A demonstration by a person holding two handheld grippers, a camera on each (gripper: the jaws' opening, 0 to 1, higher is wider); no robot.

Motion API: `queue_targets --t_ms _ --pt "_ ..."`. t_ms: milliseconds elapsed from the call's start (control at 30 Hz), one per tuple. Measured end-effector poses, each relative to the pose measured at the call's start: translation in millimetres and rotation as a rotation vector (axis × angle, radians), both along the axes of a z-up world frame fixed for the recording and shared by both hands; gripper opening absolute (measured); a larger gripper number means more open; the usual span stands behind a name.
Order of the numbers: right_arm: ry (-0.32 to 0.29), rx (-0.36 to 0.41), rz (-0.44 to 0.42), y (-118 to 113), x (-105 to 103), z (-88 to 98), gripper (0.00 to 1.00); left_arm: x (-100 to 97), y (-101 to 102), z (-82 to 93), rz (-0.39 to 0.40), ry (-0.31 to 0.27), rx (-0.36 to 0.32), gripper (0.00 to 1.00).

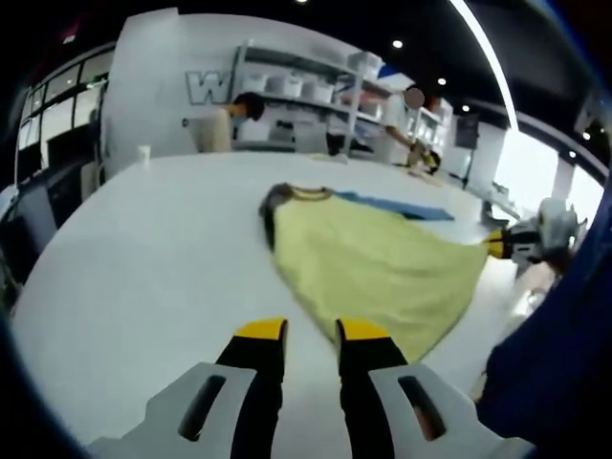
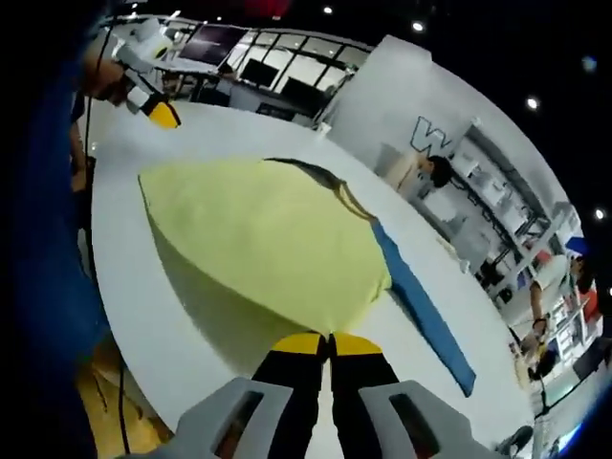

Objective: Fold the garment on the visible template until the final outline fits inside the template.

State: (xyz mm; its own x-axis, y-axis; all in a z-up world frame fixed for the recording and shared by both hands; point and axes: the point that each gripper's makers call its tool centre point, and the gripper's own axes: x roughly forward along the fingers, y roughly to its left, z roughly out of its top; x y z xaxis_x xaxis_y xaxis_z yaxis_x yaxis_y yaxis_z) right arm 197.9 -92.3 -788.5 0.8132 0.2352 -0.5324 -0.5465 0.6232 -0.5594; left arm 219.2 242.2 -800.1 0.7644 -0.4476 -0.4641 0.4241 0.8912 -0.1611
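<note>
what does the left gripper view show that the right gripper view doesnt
Left gripper view: its own tongs held apart over bare white table, short of the yellow garment, with nothing between them; the right tongs enter at the garment's far corner.

Right gripper view: its own tongs closed on the garment's edge, lifting it so a shadow falls beneath; the left tongs sit far off, away from the cloth.

Both: the yellow garment, the blue template strip beside it, the white table and people at shelves behind.
</note>
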Motion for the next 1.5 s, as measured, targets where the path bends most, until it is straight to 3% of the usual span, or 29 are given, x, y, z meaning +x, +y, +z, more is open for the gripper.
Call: queue_targets --t_ms 100,200,267,367,600,767,900,1100,1200,1367,1500 --pt "0.005 0.016 -0.009 -1 0 -1.8 0.0 2.8 -1 -0.3 -0.001 -0.001 -0.004 0.18" --pt "0.055 0.095 -0.101 -9 -3 -20.3 0.01 2.8 -4 1.3 -0.002 -0.006 -0.01 0.18" --pt "0.056 0.14 -0.144 -12 -3 -26.1 0.09 2.9 -4 1.6 -0.003 -0.007 -0.013 0.18" --pt "0.069 0.148 -0.203 -22 -5 -36.5 0.2 2.8 -4 0.9 -0.008 -0.007 -0.012 0.18" --pt "0.121 0.277 -0.302 -25 -9 -55.3 0.18 0.7 -2 0.5 -0.005 -0.003 -0.005 0.18" --pt "0.125 0.311 -0.337 -26 -4 -55.7 0.0 2.7 -2 1.9 -0.008 -0.006 -0.004 0.18" --pt "0.095 0.247 -0.32 -37 1 -51.2 0.0 4.0 -4 4.1 -0.007 -0.013 -0.007 0.18" --pt "-0.01 0.015 -0.199 -50 -1 -22.2 0.0 5.0 -4 4.9 -0.007 -0.015 -0.008 0.18" --pt "-0.027 -0.076 -0.146 -52 -3 -17.0 0.0 4.3 -5 4.8 -0.012 -0.013 -0.006 0.18" --pt "-0.019 -0.086 -0.109 -44 -11 -15.3 0.0 4.6 -9 3.9 -0.018 -0.007 -0.004 0.18" --pt "0.019 -0.132 -0.052 -33 -22 -28.6 0.0 5.7 -11 4.5 -0.023 -0.009 -0.006 0.18"
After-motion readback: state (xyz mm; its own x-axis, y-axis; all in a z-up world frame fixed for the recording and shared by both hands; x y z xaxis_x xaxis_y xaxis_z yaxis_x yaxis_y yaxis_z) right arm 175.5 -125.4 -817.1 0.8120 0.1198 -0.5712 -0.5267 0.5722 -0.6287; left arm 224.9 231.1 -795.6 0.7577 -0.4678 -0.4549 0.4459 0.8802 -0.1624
